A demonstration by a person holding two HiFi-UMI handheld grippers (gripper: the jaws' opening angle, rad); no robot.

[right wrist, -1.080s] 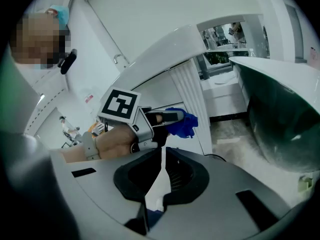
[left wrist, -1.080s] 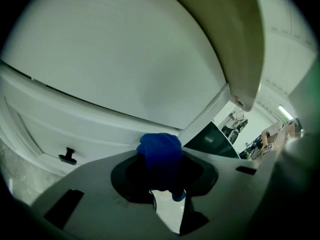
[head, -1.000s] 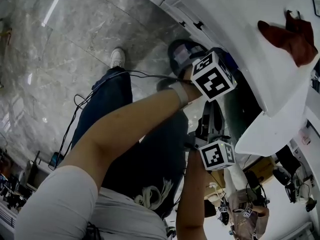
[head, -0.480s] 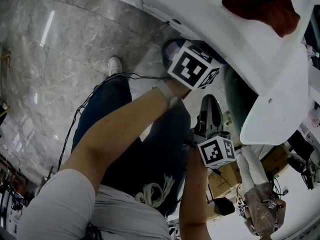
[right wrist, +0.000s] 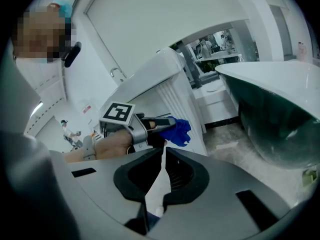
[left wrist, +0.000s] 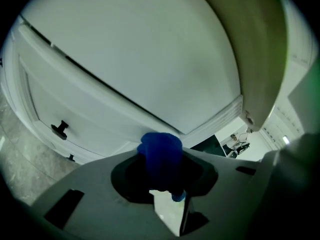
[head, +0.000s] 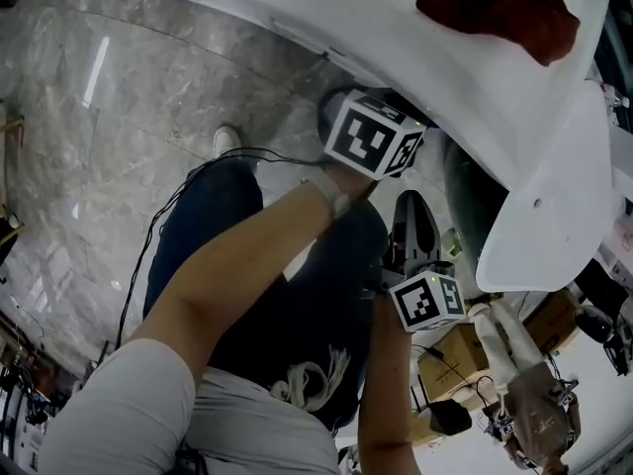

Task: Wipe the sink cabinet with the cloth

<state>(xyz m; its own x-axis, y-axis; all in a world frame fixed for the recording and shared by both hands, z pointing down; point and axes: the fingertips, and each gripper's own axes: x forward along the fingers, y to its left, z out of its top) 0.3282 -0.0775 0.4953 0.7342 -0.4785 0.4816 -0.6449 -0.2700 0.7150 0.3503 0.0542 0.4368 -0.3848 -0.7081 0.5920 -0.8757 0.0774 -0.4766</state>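
My left hand-held gripper [left wrist: 166,184] was clamped on the blue cloth [left wrist: 159,151], which bunched out beyond the jaws. It faced the white cabinet [left wrist: 125,59] at close range. Contact between cloth and cabinet could not be confirmed. A dark knob [left wrist: 60,129] showed on a cabinet door at lower left. My right hand-held gripper [right wrist: 162,159] was held back from the cabinet, jaws together with nothing between them, looking towards the left one. A red cloth [head: 509,13] lay on the cabinet top, far right.
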